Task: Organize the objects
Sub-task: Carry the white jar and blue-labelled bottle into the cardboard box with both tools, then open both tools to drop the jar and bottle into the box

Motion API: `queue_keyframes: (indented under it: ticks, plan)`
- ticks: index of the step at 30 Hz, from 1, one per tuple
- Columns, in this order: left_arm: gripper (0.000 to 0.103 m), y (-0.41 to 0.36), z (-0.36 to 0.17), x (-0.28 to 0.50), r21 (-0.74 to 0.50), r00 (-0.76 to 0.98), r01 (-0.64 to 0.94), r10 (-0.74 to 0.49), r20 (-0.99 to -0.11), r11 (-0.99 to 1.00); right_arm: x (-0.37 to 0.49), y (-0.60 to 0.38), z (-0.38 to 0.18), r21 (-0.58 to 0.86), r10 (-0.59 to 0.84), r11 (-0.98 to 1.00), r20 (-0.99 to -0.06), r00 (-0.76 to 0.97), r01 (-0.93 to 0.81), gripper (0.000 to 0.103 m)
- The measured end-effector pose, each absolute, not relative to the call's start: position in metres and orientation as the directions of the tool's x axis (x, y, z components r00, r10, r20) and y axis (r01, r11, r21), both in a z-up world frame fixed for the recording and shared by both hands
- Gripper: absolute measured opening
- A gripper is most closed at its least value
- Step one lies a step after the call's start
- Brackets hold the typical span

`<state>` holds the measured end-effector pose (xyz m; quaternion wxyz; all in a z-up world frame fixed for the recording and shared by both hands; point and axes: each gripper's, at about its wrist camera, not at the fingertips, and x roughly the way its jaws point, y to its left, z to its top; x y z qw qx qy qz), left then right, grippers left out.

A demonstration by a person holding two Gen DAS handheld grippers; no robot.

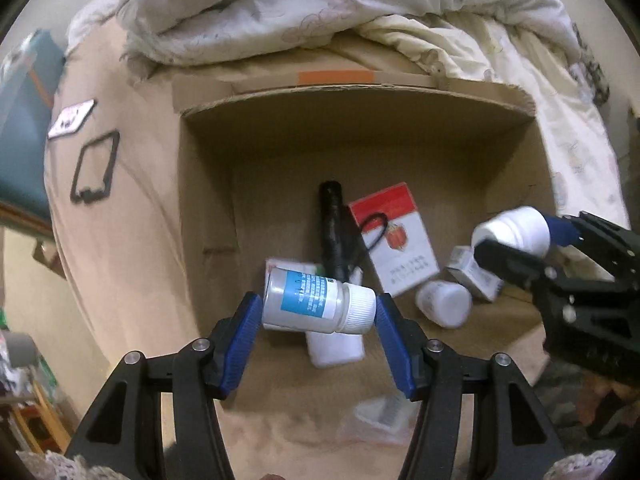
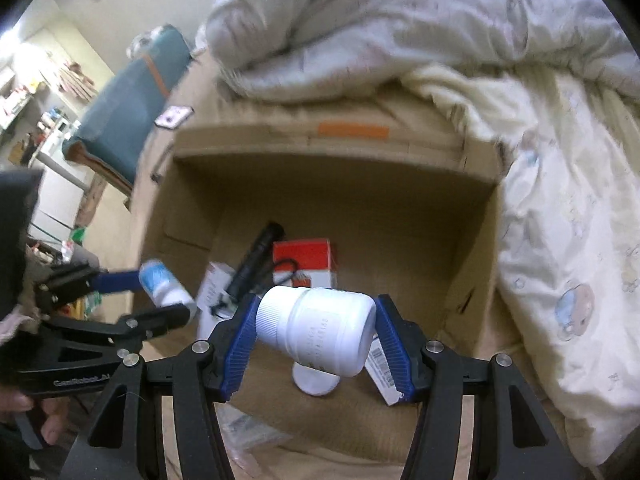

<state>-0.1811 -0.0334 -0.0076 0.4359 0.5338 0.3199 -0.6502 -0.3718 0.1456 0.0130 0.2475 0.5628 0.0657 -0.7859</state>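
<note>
My left gripper [image 1: 318, 308] is shut on a small white bottle with a blue label [image 1: 316, 304], held sideways above an open cardboard box [image 1: 208, 216]. My right gripper [image 2: 316, 330] is shut on a plain white bottle [image 2: 320, 328], also lying crosswise between the blue pads, over the same box [image 2: 472, 248]. Each gripper shows in the other's view: the right gripper [image 1: 516, 240] at the right edge, the left gripper [image 2: 164, 294] at the left. Inside the box lie a black flashlight [image 1: 332, 228], a red-and-white pack [image 1: 394, 236], white bottles [image 1: 444, 302] and small cartons [image 1: 474, 276].
The box sits on a tan bedsheet [image 1: 120, 240] with a rumpled white duvet [image 1: 320, 12] behind and to the right. A phone [image 1: 72, 118] and a black frame [image 1: 95, 172] lie on the sheet at left. A teal chair [image 2: 132, 108] stands beyond. A clear wrapper [image 1: 380, 416] lies in front.
</note>
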Motion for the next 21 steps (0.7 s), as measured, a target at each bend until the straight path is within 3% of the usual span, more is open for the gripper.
queue_keyframes:
  ticks: [6,18,21]
  plan:
    - [0.056,-0.04,-0.039,-0.18,0.049,-0.016,0.915,-0.157,-0.987,-0.401,-0.376,0.142,-0.013,0.159,-0.268,-0.876,-0.945,-0.186,0.455,0.062]
    - [0.056,-0.041,-0.033,-0.184,0.093,0.012,0.914,-0.203,-0.979,-0.396,-0.365,0.124,-0.034,0.099,-0.189,-0.865,-0.972,-0.137,0.491,0.062]
    - [0.073,-0.037,-0.024,-0.181,0.093,0.013,0.918,-0.205,-0.979,-0.385,-0.365,0.13,-0.028,0.069,-0.161,-0.876,-0.975,-0.155,0.477,0.067]
